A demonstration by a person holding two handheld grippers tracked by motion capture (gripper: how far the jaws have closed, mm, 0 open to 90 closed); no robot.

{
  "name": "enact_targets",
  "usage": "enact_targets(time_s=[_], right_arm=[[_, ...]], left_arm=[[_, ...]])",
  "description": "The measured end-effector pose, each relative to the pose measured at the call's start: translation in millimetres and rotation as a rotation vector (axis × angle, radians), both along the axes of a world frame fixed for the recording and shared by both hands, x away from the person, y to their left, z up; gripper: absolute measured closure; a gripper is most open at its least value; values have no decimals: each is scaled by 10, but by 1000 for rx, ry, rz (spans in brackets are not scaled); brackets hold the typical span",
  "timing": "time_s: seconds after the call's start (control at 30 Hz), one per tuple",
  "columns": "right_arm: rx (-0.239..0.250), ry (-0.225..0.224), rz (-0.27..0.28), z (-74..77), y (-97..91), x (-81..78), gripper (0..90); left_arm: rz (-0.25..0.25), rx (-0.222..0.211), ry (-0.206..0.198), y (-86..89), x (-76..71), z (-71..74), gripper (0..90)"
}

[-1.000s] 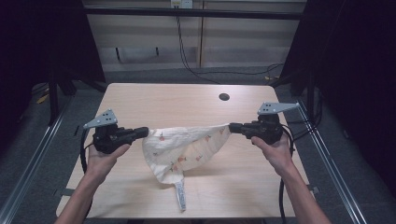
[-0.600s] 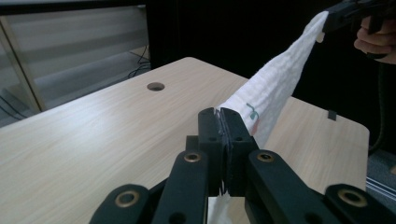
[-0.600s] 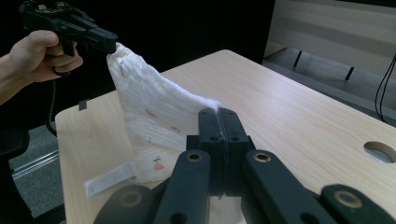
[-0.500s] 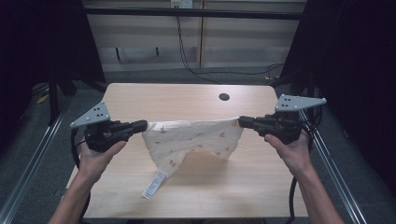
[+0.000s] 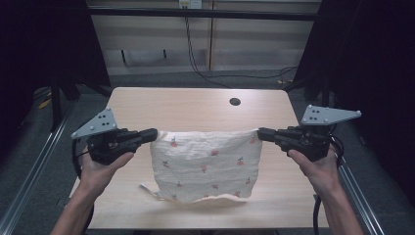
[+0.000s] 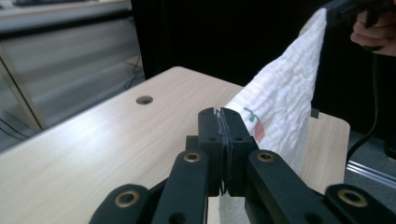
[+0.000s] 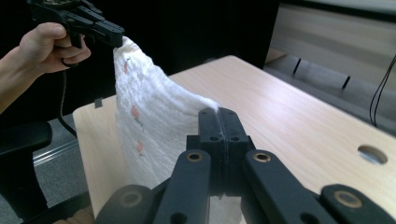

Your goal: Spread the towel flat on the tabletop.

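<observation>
Hidden from me: the cloth's (image 5: 204, 164) two top corners, pinched out of sight inside each gripper; its lower edge cut off in both gripper views. Print motifs too small to identify. Bench (image 5: 195, 105) near edge partly cropped.

The left gripper (image 6: 220, 112) pinches a corner of the white cloth (image 6: 280, 93). The cloth stretches up to the other gripper (image 6: 348, 5). The desk (image 6: 93, 140) has a round hole (image 6: 144, 100) near its far edge.

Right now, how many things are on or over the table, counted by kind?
Cloths: 1, the white printed cloth
Grippers: 2, the left gripper and the right gripper, each shut on a top corner
Tables: 1, the wooden table
Total: 4
</observation>
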State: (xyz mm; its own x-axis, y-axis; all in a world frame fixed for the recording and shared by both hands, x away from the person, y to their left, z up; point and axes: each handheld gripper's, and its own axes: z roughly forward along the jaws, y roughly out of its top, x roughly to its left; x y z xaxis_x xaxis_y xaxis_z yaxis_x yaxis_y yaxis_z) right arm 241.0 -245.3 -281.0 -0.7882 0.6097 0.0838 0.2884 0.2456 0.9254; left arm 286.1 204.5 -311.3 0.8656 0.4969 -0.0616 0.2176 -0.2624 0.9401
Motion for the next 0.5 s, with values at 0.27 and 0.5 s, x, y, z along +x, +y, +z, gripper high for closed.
enact_targets(time_s=[0.27,0.5], right_arm=[[-14,79,-27,-376,-33,243,900],[-2,112,-50,-582,42,470,900]], left_arm=[[28,15,80,-79,282,-388,885],[65,3,133,-90,506,-572,885]])
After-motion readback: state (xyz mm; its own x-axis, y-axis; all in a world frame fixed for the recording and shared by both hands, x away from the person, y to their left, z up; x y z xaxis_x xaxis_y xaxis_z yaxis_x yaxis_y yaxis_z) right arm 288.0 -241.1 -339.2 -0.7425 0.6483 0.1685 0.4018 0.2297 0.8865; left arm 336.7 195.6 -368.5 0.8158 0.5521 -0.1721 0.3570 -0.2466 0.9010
